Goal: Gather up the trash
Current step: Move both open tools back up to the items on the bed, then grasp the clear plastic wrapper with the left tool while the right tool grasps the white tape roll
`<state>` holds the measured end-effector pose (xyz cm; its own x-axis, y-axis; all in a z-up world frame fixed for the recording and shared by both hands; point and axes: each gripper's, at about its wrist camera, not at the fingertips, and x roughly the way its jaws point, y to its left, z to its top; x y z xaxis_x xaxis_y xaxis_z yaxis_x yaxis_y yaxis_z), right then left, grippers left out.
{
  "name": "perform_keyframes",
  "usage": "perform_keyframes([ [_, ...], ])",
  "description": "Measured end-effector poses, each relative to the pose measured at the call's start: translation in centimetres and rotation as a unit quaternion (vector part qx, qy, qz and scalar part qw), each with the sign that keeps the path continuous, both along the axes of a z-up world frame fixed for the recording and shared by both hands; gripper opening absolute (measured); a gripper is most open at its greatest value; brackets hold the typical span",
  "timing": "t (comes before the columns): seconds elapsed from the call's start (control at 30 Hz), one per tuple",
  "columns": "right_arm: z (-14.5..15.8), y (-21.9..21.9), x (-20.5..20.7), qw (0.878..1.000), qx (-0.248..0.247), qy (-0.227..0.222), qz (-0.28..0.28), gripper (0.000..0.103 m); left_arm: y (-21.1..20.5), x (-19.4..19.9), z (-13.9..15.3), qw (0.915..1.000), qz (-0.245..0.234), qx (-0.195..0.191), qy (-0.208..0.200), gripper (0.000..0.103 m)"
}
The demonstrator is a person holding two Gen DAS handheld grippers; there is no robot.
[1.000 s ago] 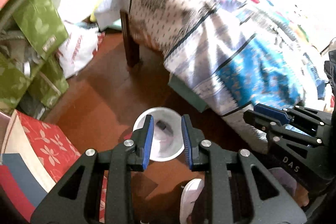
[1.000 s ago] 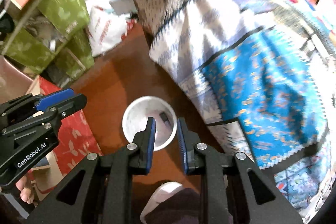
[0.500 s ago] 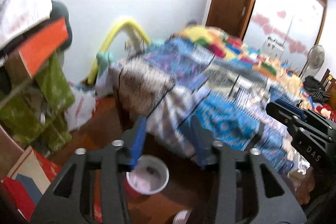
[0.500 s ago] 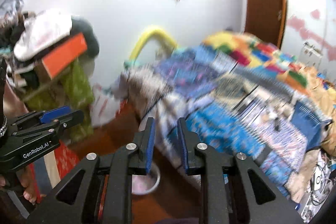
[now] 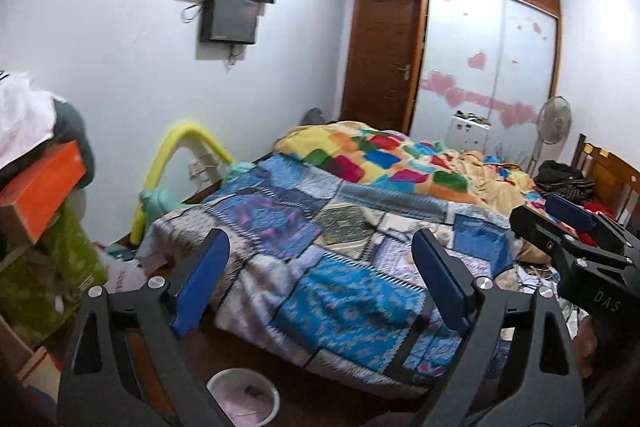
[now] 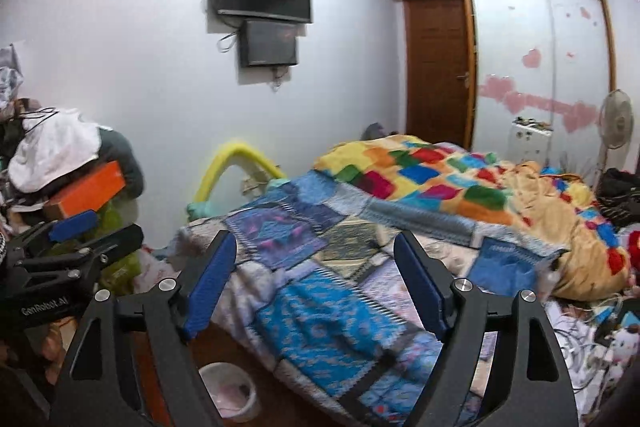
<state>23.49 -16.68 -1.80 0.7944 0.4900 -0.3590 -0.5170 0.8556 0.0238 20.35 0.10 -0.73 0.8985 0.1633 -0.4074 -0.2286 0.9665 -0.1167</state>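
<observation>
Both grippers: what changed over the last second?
The left gripper and right gripper rose from over the white bin to face the bed. Their jaws have just been opening, with nothing between them. Bin stays on the floor by the bed.

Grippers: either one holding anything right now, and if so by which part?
Nothing held. Left gripper and right gripper have just been opening; both stand open with nothing between the jaws, only the bed beyond.

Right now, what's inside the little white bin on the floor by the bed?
The white bin has a pinkish liner and one small dark scrap near the middle. The left tool's arm covers the bin's near left side, so anything there is hidden.
</observation>
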Motion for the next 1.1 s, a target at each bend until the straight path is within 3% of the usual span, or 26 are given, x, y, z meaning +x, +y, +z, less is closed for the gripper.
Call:
perform_keyframes([
  [0.23,0.1,-5.5,3.4,0.998,0.031,0.021,-0.041,0.079,-3.5,5.0,0.3,0.9989,-0.044,0.008,0.011,0.093],
  [0.47,-0.7,-9.2,7.3,0.996,-0.001,0.011,-0.091,0.079,-7.0,11.2,-1.1,0.9950,-0.090,0.024,0.035,0.094],
  [0.8,-4.9,-13.2,15.1,0.989,-0.027,0.065,-0.133,0.079,-9.6,22.3,-7.3,0.9867,-0.124,0.005,0.105,0.094],
  [1.1,-11.0,-13.7,23.2,0.979,-0.058,0.141,-0.138,0.079,-11.0,31.3,-14.7,0.9725,-0.152,-0.007,0.176,0.094],
])
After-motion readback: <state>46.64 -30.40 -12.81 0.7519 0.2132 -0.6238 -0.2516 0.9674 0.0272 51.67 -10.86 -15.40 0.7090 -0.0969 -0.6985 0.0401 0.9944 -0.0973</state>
